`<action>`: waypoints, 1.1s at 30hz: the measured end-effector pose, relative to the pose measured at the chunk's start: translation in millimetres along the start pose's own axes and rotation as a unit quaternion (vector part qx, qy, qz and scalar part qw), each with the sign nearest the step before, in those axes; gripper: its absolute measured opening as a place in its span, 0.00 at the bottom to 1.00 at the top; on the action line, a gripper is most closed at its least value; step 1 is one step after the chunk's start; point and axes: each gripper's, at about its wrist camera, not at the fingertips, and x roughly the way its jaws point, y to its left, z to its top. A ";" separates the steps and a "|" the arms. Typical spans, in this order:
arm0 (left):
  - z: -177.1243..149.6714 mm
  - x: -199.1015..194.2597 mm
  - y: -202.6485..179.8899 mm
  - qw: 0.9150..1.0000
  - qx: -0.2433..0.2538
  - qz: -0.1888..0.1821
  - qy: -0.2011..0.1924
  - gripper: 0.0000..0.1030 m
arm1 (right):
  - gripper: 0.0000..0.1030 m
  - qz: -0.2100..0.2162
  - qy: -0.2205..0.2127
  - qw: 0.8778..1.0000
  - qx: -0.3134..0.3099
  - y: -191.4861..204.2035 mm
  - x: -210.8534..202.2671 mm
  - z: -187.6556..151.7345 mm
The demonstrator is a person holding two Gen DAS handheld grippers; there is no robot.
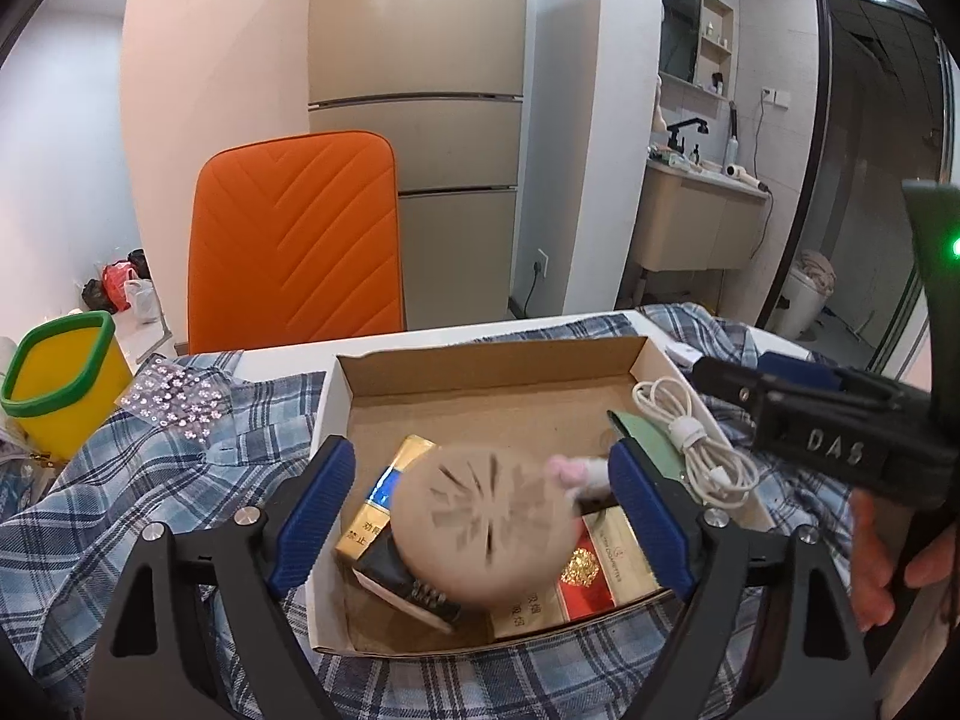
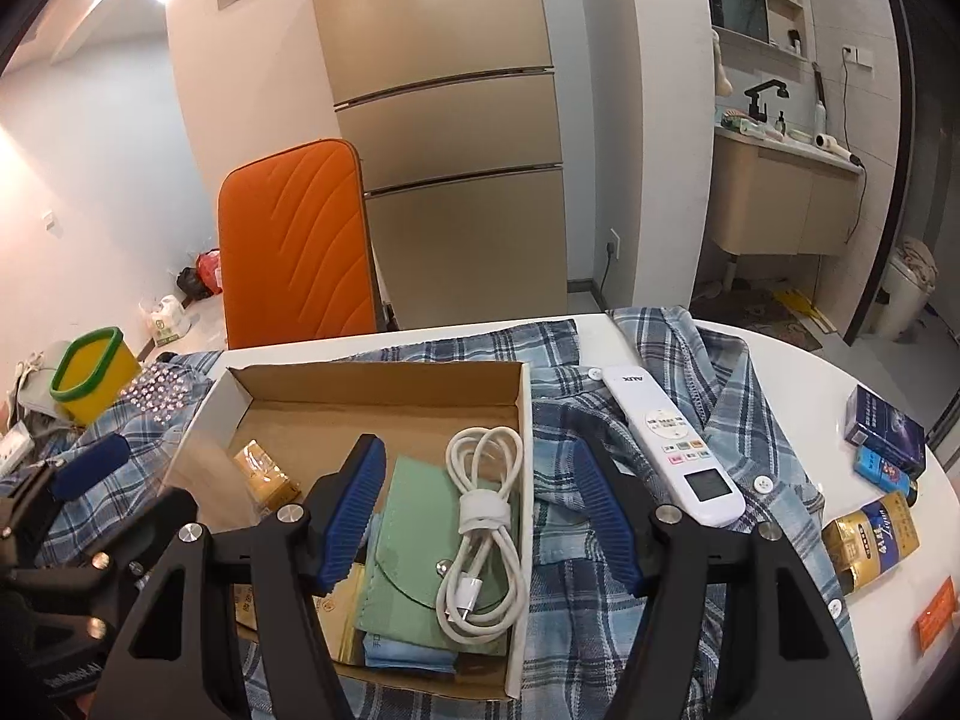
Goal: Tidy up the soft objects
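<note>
Beyond the table's far edge: orange chair (image 2: pixel 297 240), beige fridge (image 2: pixel 444 120). Near the left edge: yellow bin (image 1: pixel 57 387) with green rim. On the plaid cloth towards the right edge: white remote (image 2: pixel 675 441). At the right edge: blue packs (image 2: pixel 885 435), gold pack (image 2: pixel 873 540). Far right: sink cabinet (image 2: pixel 786 204).
</note>
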 end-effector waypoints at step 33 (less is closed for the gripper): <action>-0.3 -212.1 -9.8 0.961 0.012 0.047 -0.273 1.00 | 1.00 0.007 -0.263 0.965 -0.007 16.2 -211.3 -7.3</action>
